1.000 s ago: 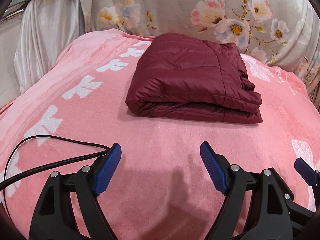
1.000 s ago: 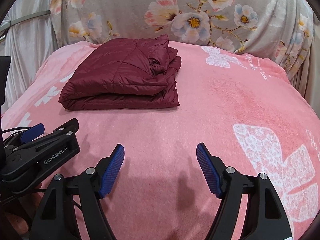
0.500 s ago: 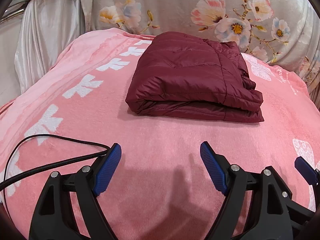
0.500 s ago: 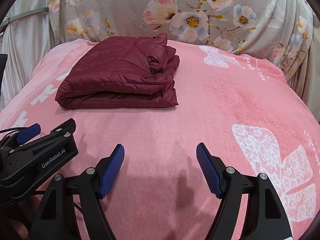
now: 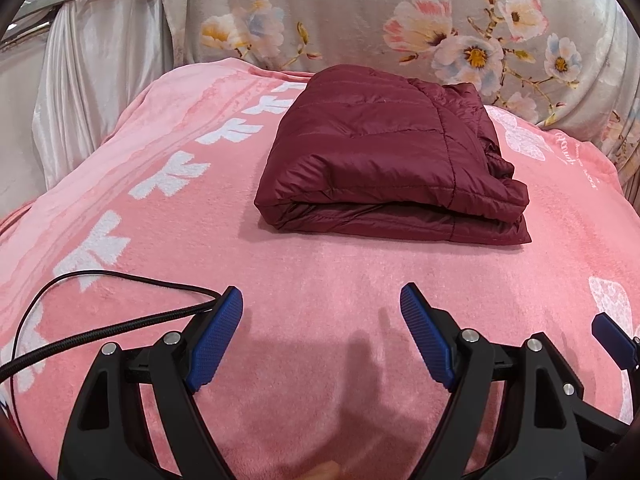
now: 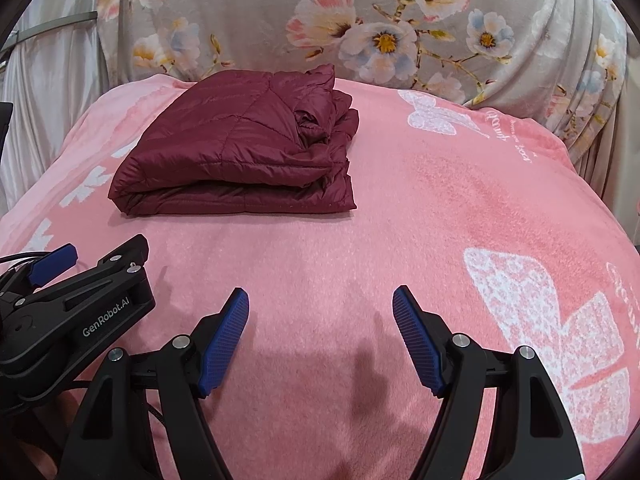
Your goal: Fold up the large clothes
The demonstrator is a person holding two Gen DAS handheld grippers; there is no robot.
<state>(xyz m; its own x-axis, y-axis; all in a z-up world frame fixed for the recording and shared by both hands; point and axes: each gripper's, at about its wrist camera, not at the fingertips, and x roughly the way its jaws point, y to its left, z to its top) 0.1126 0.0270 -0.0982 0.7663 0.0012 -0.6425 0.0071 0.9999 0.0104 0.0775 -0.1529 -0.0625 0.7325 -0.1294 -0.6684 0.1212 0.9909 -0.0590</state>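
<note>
A dark red quilted jacket (image 5: 384, 156) lies folded into a thick rectangular bundle on a pink blanket (image 5: 320, 280). The right wrist view shows the same jacket (image 6: 240, 152) toward the back left, its loose layers on the right side. My left gripper (image 5: 322, 300) hovers open over bare blanket, well short of the jacket, nothing between its blue pads. My right gripper (image 6: 320, 300) is likewise open and empty above the blanket. The left gripper's black body (image 6: 76, 312) shows at the left edge of the right wrist view.
A grey floral cover (image 5: 440, 28) rises behind the blanket. A pale curtain (image 5: 92, 72) hangs at the left. A black cable (image 5: 100, 328) trails across the blanket by the left gripper. White butterfly prints (image 6: 560, 340) mark the pink blanket on the right.
</note>
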